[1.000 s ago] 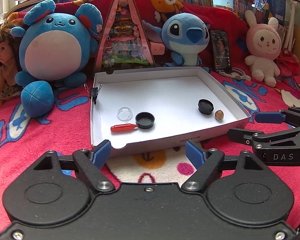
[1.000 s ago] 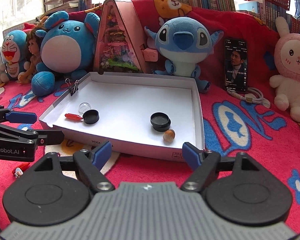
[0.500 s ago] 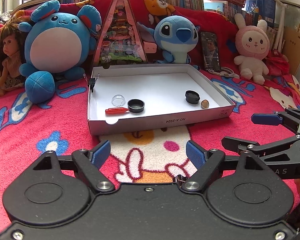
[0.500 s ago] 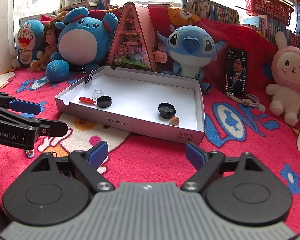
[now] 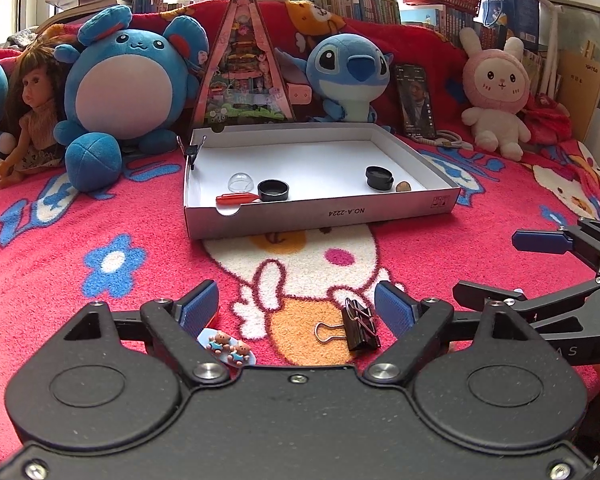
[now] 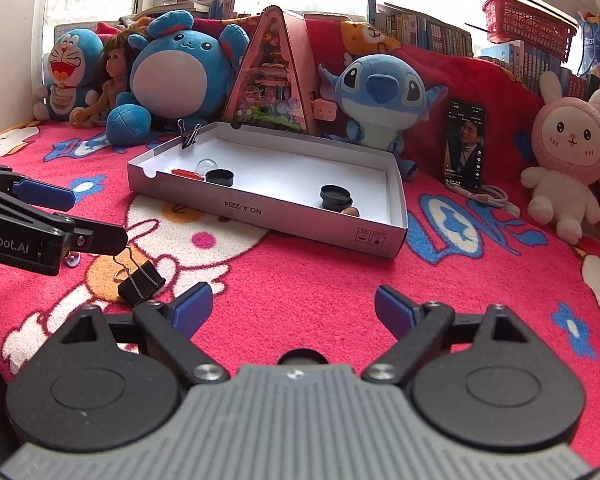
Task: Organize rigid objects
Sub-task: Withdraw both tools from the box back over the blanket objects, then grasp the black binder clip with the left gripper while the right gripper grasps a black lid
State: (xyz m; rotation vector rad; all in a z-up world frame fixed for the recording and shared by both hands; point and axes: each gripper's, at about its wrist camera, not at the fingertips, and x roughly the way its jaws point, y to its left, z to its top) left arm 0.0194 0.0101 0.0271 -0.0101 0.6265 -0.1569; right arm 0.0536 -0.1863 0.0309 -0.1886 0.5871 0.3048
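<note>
A white cardboard tray (image 5: 340, 213) (image 6: 268, 212) lies on the red blanket. It holds a red clip (image 5: 237, 199), a clear dome (image 5: 241, 181), two black caps (image 5: 273, 190) (image 5: 379, 177) and a brown nut (image 5: 403, 187). A black binder clip (image 5: 360, 329) (image 6: 140, 282) and a blue bear hair clip (image 5: 228, 348) lie on the blanket between my left gripper's open fingers. My left gripper (image 5: 298, 306) is open and empty. My right gripper (image 6: 294, 306) is open and empty, to the right of the binder clip.
Plush toys (image 5: 128, 88) (image 5: 348, 76) (image 5: 496, 88), a doll (image 5: 32, 120), a pink triangular box (image 5: 244, 64) and a phone (image 5: 416, 100) line the back. Another binder clip (image 5: 191, 151) is clipped on the tray's left wall. Bookshelves stand behind.
Both grippers have pulled back from the tray, which looks smaller and farther. The black binder clip and the bear hair clip have come into view near my left gripper.
</note>
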